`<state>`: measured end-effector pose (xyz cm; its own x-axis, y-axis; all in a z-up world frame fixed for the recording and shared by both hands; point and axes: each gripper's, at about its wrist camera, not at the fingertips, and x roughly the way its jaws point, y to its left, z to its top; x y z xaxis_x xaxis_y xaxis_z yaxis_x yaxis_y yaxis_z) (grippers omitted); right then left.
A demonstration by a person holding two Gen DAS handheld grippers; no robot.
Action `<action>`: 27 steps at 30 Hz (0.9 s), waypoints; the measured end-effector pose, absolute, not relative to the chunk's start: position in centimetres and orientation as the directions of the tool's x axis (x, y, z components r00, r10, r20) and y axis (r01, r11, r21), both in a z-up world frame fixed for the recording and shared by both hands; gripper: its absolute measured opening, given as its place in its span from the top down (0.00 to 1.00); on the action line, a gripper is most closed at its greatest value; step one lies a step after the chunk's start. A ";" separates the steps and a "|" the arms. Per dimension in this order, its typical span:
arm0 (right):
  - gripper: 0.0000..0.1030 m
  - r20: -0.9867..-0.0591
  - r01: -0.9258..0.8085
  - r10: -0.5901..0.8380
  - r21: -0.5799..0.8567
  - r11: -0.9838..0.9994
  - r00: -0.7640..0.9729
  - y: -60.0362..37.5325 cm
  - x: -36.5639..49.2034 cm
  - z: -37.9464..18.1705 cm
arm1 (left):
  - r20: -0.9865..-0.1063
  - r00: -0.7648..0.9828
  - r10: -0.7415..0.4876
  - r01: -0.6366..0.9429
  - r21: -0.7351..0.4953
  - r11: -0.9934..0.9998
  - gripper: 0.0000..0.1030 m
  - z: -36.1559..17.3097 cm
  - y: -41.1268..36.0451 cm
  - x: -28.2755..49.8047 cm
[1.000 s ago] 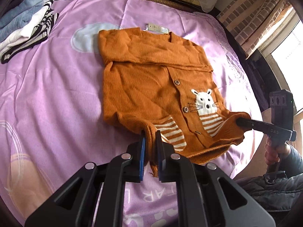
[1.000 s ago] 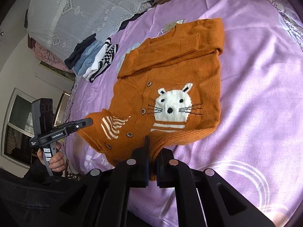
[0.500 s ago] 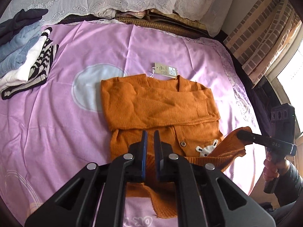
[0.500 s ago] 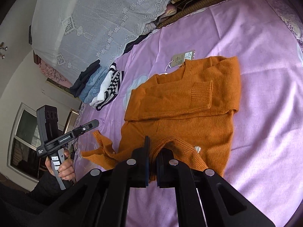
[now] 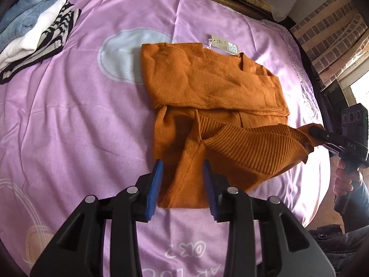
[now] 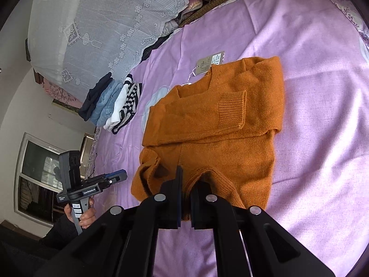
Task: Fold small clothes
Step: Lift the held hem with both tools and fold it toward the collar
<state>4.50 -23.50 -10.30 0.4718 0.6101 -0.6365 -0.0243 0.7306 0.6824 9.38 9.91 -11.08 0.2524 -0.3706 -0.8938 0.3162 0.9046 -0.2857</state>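
Observation:
An orange knit sweater (image 5: 207, 80) lies on the purple sheet with its paper tag (image 5: 222, 45) at the collar and a sleeve folded across the chest. Its ribbed hem is turned up over the body. My left gripper (image 5: 182, 165) hovers over the near left part of the fold. Its jaws are opening, and the blue pads (image 5: 156, 184) touch no cloth. In the right wrist view the left gripper (image 6: 120, 176) is clear of the sweater (image 6: 219, 115). My right gripper (image 6: 188, 180) is shut on the hem, also seen holding the corner (image 5: 317, 131) slightly lifted.
A stack of folded clothes (image 5: 34, 34), blue, white and striped, lies at the far left of the bed (image 6: 113, 101). Lace-covered bedding (image 6: 103, 23) lines the head end. A brick wall (image 5: 329, 23) and a window (image 6: 39, 173) flank the bed. The person's hands hold both handles.
Both grippers carried the hem up toward the collar, folding the lower part over the mouse picture. The left gripper then let go and its jaws parted; the right still grips.

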 end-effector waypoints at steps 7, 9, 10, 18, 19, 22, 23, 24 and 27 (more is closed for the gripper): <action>0.94 -0.636 0.002 0.599 0.687 0.727 0.487 -23.5 4.2 -10.4 | -0.917 0.158 -0.367 0.445 -0.265 0.855 0.70 -14.4 5.4 12.4; 0.94 -0.635 0.013 0.597 0.690 0.723 0.491 -23.6 4.2 -10.4 | -0.910 0.148 -0.388 0.465 -0.282 0.839 0.96 -14.6 5.4 12.4; 0.94 -0.633 0.017 0.596 0.692 0.721 0.494 -23.6 4.2 -10.4 | -0.905 0.168 -0.391 0.471 -0.275 0.838 0.96 -14.2 5.5 12.2; 0.94 -0.606 0.013 0.616 0.718 0.696 0.504 -24.1 5.6 -9.8 | -0.841 0.338 -0.422 0.414 -0.269 0.869 0.96 -8.8 8.0 12.6; 0.94 -0.602 0.006 0.617 0.718 0.696 0.508 -24.1 6.2 -9.5 | -0.834 0.355 -0.422 0.413 -0.265 0.871 0.96 -8.2 8.0 13.0; 0.94 -0.581 -0.014 0.623 0.726 0.688 0.524 -24.4 8.4 -8.7 | -0.820 0.394 -0.415 0.409 -0.248 0.878 0.96 -6.9 7.9 14.8; 0.94 -0.574 -0.020 0.624 0.727 0.686 0.531 -24.5 9.2 -8.5 | -0.817 0.404 -0.411 0.406 -0.242 0.881 0.96 -6.7 7.8 15.5; 0.94 -0.569 -0.023 0.623 0.728 0.685 0.537 -24.6 10.0 -8.3 | -0.814 0.413 -0.408 0.402 -0.239 0.884 0.96 -6.6 7.8 16.2; 0.94 -0.560 -0.015 0.622 0.737 0.676 0.548 -25.2 12.5 -8.4 | -0.811 0.429 -0.399 0.384 -0.236 0.893 0.96 -6.6 7.7 18.2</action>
